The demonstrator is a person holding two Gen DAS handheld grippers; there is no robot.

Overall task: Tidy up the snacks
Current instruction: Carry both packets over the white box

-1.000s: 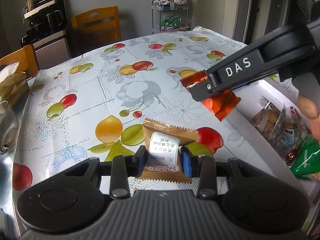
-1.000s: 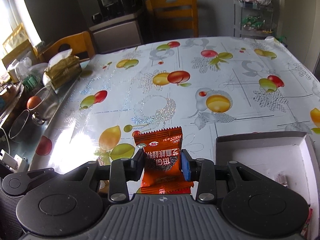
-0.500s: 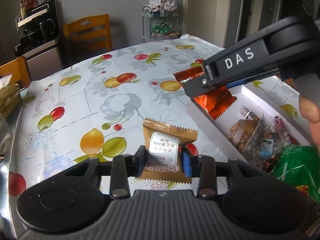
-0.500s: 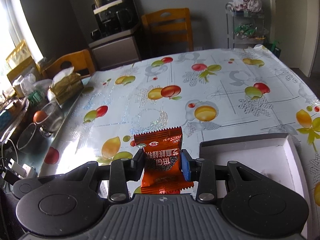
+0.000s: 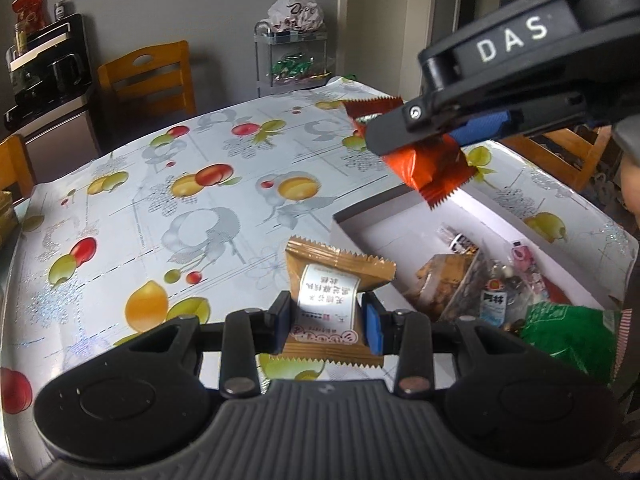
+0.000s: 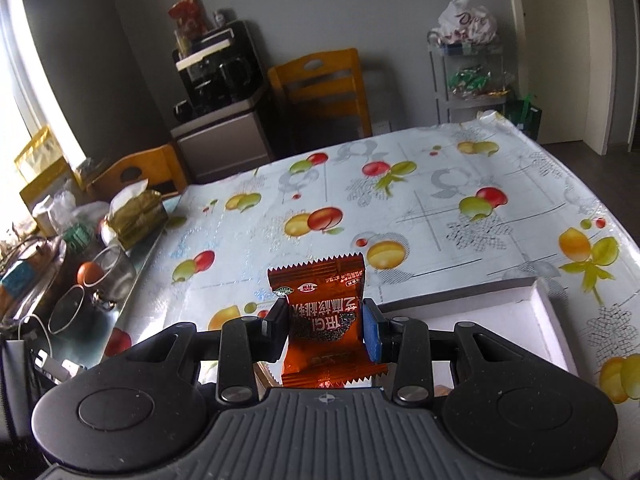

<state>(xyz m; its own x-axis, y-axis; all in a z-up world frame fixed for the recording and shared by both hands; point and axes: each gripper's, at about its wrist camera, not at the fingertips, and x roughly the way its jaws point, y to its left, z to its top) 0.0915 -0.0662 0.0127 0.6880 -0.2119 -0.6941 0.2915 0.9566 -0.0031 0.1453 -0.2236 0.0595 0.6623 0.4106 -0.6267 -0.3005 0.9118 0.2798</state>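
My left gripper (image 5: 326, 322) is shut on a tan snack packet (image 5: 333, 300) with a white label, held above the table just left of the white box (image 5: 404, 236). An orange-red snack packet (image 6: 326, 316) sits clamped in my right gripper (image 6: 326, 330), which is shut on it. In the left wrist view that right gripper (image 5: 436, 136) hangs over the box's far corner with the orange-red packet (image 5: 434, 168) sticking out below. The box holds several wrapped snacks (image 5: 496, 280) and a green bag (image 5: 568, 336).
A fruit-print cloth covers the table (image 6: 420, 208). At its left edge stand a tissue pack (image 6: 138, 216), a glass bowl with an orange fruit (image 6: 106, 274) and clutter. Wooden chairs (image 6: 324, 88), a dark appliance cabinet (image 6: 218, 120) and a metal rack (image 6: 470, 76) stand beyond.
Both grippers have risen and moved toward the white box with their packets still held. The box now shows more fully in both views.
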